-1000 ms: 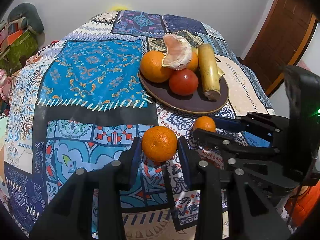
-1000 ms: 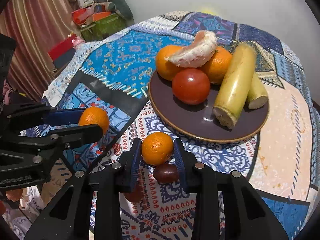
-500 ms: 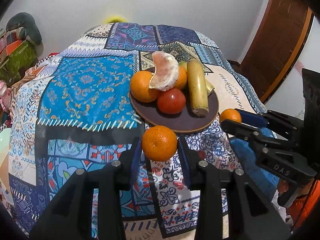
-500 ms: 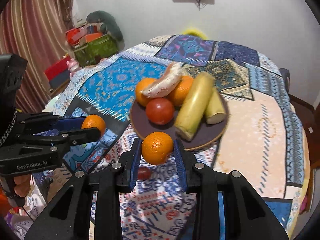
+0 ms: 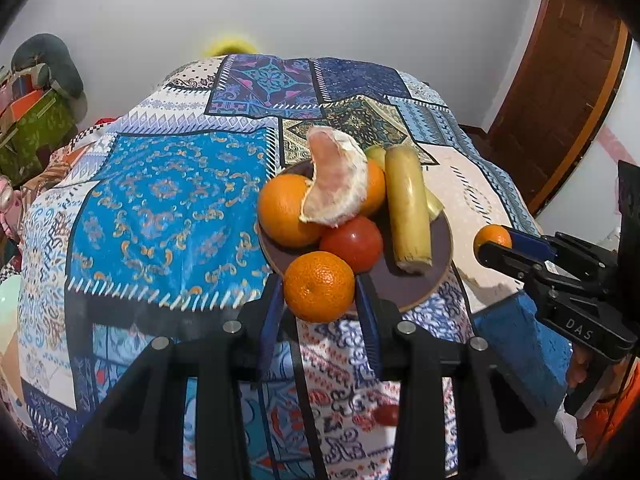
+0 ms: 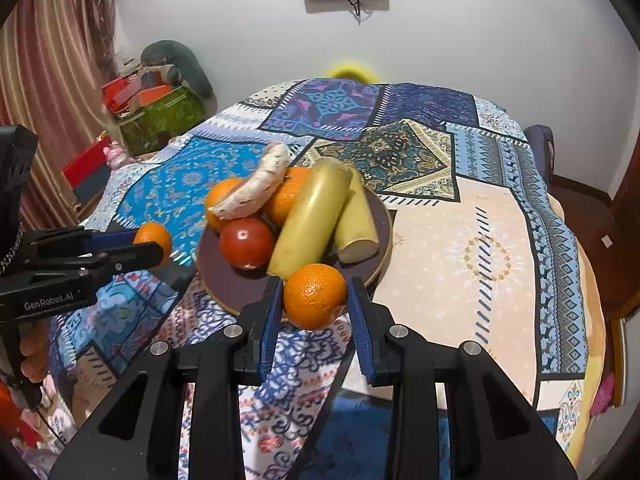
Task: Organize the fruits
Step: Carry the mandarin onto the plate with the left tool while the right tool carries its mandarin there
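Observation:
My left gripper (image 5: 319,300) is shut on an orange mandarin (image 5: 319,286), held above the near edge of the brown plate (image 5: 438,240). My right gripper (image 6: 314,304) is shut on a second mandarin (image 6: 315,295), held above the plate's near rim (image 6: 384,220). The plate holds oranges (image 5: 286,210), a peeled pomelo piece (image 5: 338,184), a red tomato (image 5: 352,242) and two yellow-green bananas (image 5: 408,208). Each gripper shows in the other's view, the right one with its mandarin (image 5: 493,237) and the left one with its mandarin (image 6: 154,237).
A patchwork cloth (image 5: 168,196) covers the round table. A small dark red fruit (image 5: 386,414) lies on the cloth near the front edge. Boxes and a cushion (image 6: 160,108) stand at the left, a wooden door (image 5: 560,80) at the right.
Both grippers have risen off the table with their mandarins and moved toward the plate. The small dark fruit stayed on the cloth.

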Available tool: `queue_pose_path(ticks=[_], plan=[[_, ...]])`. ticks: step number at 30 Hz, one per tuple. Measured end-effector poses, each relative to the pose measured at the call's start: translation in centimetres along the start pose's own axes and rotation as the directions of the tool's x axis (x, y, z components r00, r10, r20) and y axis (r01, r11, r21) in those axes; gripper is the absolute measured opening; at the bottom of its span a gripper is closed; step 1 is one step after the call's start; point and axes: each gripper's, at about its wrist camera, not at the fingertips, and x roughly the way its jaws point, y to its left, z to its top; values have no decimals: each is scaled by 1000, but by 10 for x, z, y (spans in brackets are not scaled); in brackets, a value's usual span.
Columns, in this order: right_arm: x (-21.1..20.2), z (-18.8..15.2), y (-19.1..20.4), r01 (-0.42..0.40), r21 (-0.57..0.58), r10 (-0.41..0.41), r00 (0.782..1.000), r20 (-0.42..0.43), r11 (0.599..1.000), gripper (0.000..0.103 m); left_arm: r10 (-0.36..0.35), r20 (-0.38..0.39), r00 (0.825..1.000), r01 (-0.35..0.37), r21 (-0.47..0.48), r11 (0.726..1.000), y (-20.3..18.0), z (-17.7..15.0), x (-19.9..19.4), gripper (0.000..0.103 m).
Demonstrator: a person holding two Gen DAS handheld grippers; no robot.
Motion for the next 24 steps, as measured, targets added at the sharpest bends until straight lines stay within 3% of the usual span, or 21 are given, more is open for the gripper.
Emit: queue_pose_path(ticks=[12, 24], plan=[[32, 5, -9, -2, -2, 2, 1000, -28, 1000, 30, 16, -28, 999, -17, -2, 1000, 7, 12, 40, 37], [46, 3, -20, -19, 30, 20, 999, -35, 999, 30, 4, -29, 1000, -5, -10, 1000, 12, 14, 52, 37]])
